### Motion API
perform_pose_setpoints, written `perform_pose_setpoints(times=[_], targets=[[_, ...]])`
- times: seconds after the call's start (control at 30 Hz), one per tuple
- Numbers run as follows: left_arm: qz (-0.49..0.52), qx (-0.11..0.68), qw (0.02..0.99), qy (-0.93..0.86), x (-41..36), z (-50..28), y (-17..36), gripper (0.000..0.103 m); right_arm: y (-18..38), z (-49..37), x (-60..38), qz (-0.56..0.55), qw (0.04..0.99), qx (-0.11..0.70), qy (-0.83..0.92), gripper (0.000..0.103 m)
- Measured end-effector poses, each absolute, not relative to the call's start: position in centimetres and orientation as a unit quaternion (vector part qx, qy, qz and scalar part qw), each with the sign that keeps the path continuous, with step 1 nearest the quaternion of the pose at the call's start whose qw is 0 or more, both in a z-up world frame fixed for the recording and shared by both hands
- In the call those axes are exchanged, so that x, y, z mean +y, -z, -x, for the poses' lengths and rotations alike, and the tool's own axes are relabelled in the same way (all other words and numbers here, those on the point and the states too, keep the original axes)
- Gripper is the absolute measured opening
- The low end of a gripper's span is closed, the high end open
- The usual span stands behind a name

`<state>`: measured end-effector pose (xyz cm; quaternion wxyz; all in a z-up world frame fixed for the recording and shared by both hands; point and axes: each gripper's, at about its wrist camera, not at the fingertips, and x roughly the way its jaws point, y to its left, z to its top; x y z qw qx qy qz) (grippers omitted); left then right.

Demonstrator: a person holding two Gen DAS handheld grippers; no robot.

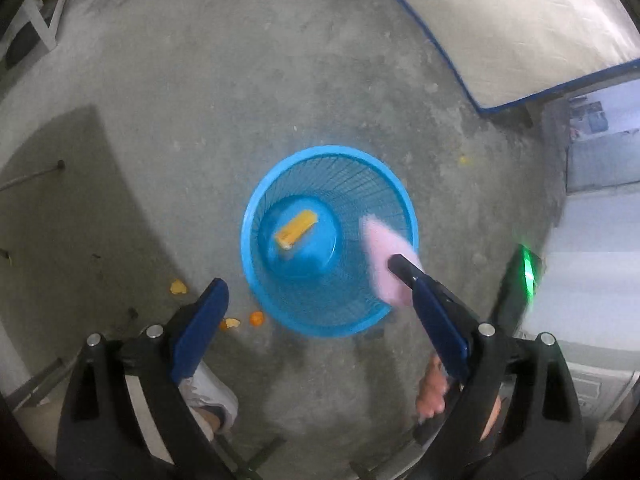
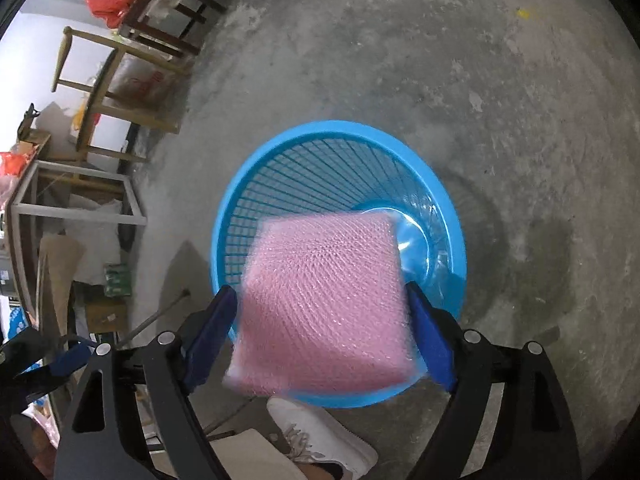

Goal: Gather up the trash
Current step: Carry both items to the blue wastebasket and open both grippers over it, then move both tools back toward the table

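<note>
A blue mesh waste basket (image 1: 316, 322) stands on the concrete floor; it also shows in the right wrist view (image 2: 340, 136). A yellow scrap (image 1: 295, 229) lies on its bottom. A pink netted pad (image 2: 324, 300) sits between the fingers of my right gripper (image 2: 322, 300), right above the basket mouth; it looks blurred, and I cannot tell whether the fingers still touch it. The same pad (image 1: 386, 260) shows in the left wrist view over the basket's right rim. My left gripper (image 1: 310, 276) is open and empty, above the basket's near side.
Orange peel bits (image 1: 256, 319) (image 1: 178, 287) lie on the floor left of the basket, and a small yellow bit (image 1: 463, 160) lies to its right. A white mattress with blue edge (image 1: 520, 20) lies at the back. Wooden stools (image 2: 120, 80) and clutter stand at left. My white shoe (image 2: 320, 440) is near the basket.
</note>
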<state>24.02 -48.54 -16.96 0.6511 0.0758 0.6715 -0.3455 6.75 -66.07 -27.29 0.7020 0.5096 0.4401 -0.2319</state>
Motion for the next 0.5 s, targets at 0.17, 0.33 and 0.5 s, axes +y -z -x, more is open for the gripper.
perform_pose_setpoints(times=[0.17, 0.33, 0.5], targets=[[-0.055, 0.638, 0.675, 0.367, -45.6, -24.7, 13.0, 0.089, 27.0, -6.5, -65.9, -0.495, 0.711, 0.440, 0.237, 0.086], [-0.026, 0.598, 0.699, 0.392, -41.8, -24.2, 7.3, 0.089, 25.3, -5.2, -65.3, -0.491, 0.722, 0.424, 0.241, 0.086], [0.006, 0.552, 0.727, 0.408, -36.5, -22.5, 2.3, 0.089, 21.5, -3.5, -63.3, -0.455, 0.755, 0.406, 0.240, 0.086]])
